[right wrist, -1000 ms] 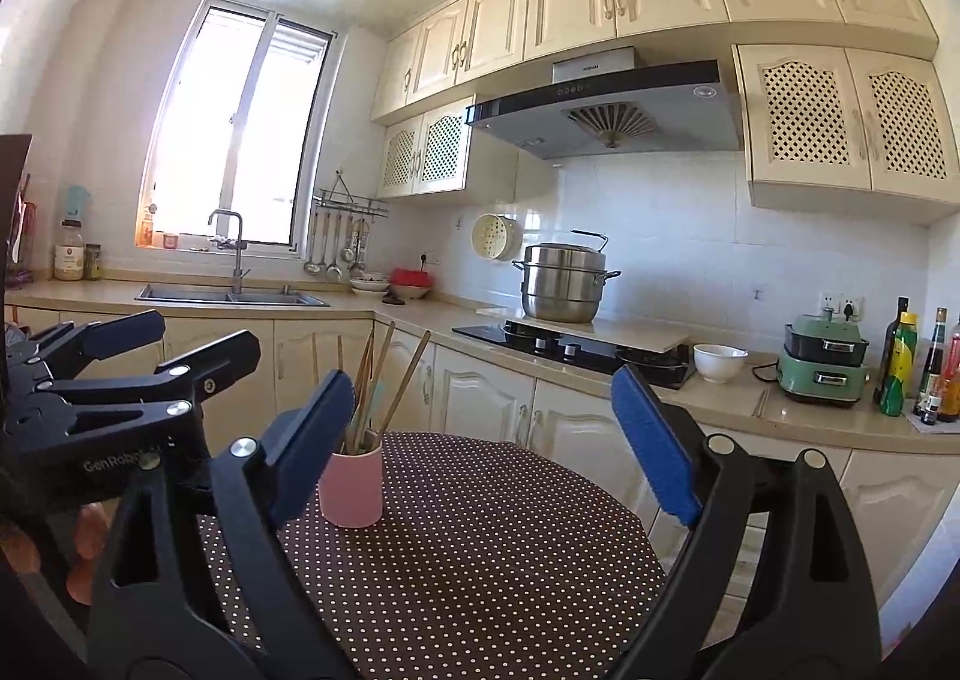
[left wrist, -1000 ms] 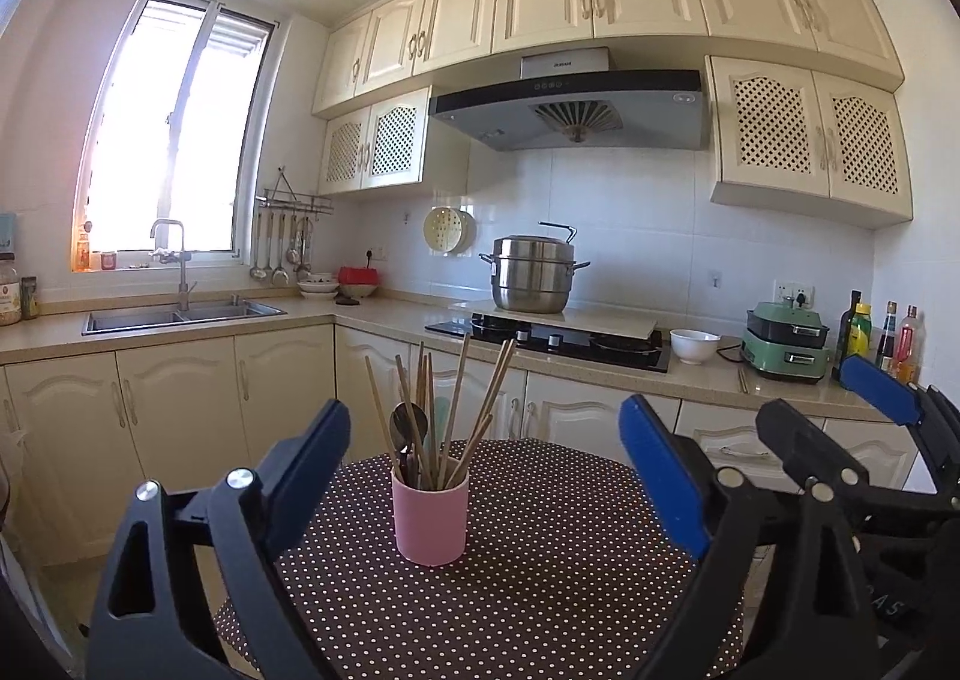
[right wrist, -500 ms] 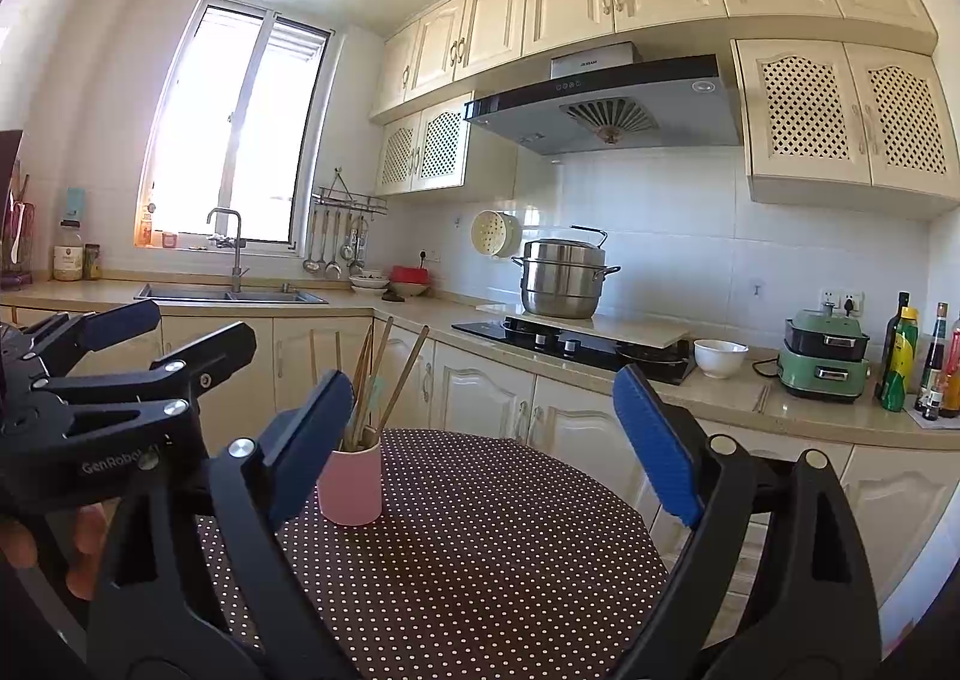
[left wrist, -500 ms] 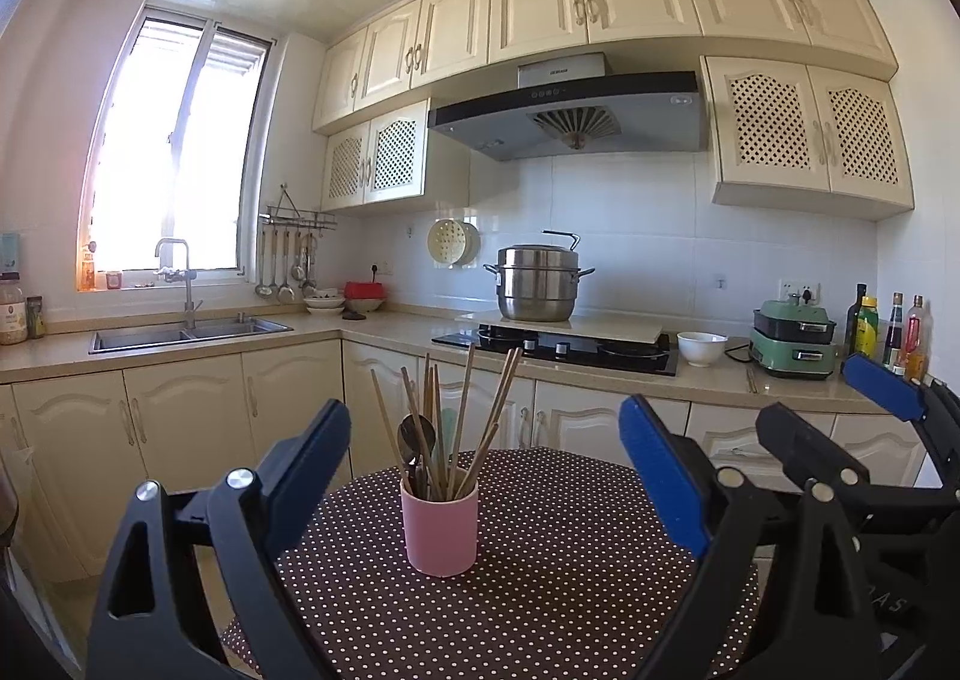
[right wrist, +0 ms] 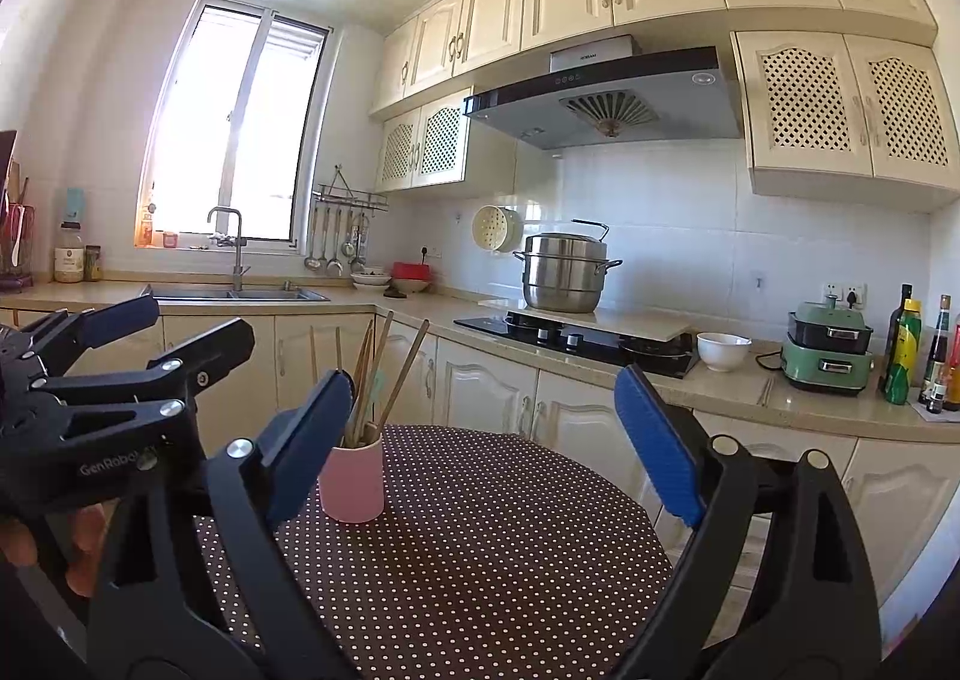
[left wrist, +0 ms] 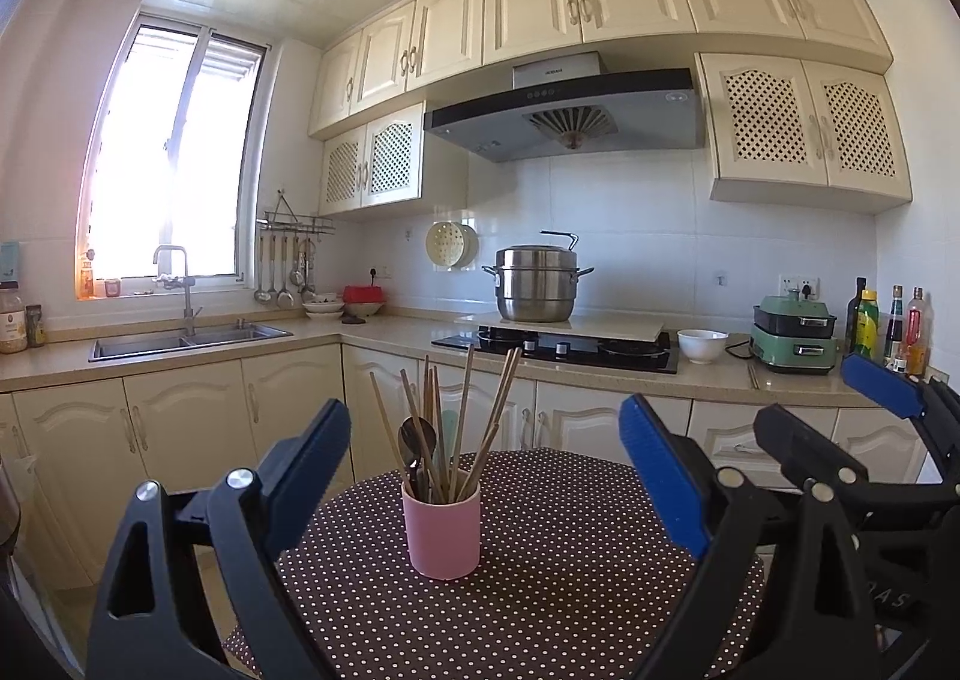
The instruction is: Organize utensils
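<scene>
pink cup (left wrist: 441, 530) upright, chopsticks (left wrist: 465, 428) fanning upward

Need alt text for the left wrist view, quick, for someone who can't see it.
A pink cup of chopsticks and a spoon stands on a dotted table between the open left tool's fingers. Kitchen counters lie behind.

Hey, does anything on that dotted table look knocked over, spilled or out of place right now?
Nothing stands out. The pink cup stands upright on the polka-dot table, with the chopsticks and a dark spoon leaning loosely inside it. No spill shows on the cloth. Both tools, left and right, are open and hold nothing.
</scene>
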Demonstrator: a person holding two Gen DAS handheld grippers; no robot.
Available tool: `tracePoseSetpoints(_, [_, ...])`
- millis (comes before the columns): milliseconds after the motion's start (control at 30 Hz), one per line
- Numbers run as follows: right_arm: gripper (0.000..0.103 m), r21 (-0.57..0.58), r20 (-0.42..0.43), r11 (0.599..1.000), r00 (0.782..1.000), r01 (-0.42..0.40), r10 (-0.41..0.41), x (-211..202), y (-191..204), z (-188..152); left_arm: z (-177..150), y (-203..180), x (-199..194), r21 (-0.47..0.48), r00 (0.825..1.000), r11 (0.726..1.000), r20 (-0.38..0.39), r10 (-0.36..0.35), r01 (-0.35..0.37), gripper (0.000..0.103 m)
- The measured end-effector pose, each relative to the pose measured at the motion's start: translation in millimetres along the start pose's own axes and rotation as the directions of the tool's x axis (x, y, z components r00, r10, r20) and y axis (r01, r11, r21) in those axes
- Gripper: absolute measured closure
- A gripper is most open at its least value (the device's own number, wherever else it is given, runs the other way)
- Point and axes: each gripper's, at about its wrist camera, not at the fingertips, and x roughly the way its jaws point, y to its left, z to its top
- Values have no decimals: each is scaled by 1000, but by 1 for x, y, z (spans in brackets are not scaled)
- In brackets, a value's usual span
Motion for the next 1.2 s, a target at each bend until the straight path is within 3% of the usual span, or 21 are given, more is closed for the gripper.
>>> tracePoseSetpoints(1200, [15,8,-2,1000,1000,1,-1,2,-4,-5,-1,-2,5,18,1000,1000,-4,-5,5,14])
